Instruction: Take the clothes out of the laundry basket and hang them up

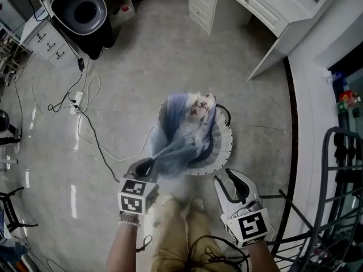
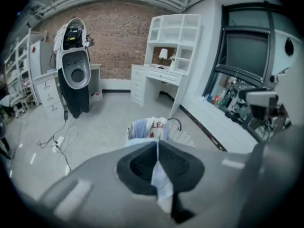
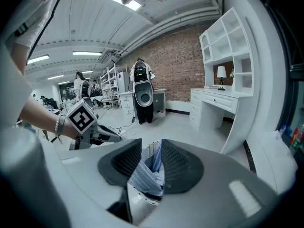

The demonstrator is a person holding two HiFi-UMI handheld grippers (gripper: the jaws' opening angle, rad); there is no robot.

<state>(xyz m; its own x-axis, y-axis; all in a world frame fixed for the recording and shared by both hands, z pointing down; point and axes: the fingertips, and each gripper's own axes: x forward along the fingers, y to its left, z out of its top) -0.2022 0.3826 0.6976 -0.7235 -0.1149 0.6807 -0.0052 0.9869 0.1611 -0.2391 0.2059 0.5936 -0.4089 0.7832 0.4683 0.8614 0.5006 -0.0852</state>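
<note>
— Pale blue garment [image 1: 176,143]: one end down in the laundry basket [image 1: 226,143], the rest drawn taut, up and out over the rim to the left claw [image 1: 145,165].
— Left claw state?
— Clenched. Left gripper view: pads together, a thin fold of the pale cloth pinched in the seam and hanging below it.
— Right claw [image 1: 228,187]?
— Grasping too. Right gripper view: bunched striped blue cloth [image 3: 145,176] pressed between the two pads, which sit part way apart around it. Same garment or another, cannot tell.
— Basket position?
— On the grey floor [image 1: 142,67], just ahead of the person's legs [image 1: 181,231]. More clothes inside, among them a white item with red print [image 1: 199,107].
— Surroundings?
— Black cable [image 1: 93,135] trailing across the floor on the left. Black-and-white machine [image 1: 82,13] far left. Dark metal frame [image 1: 340,174] at the right edge.
</note>
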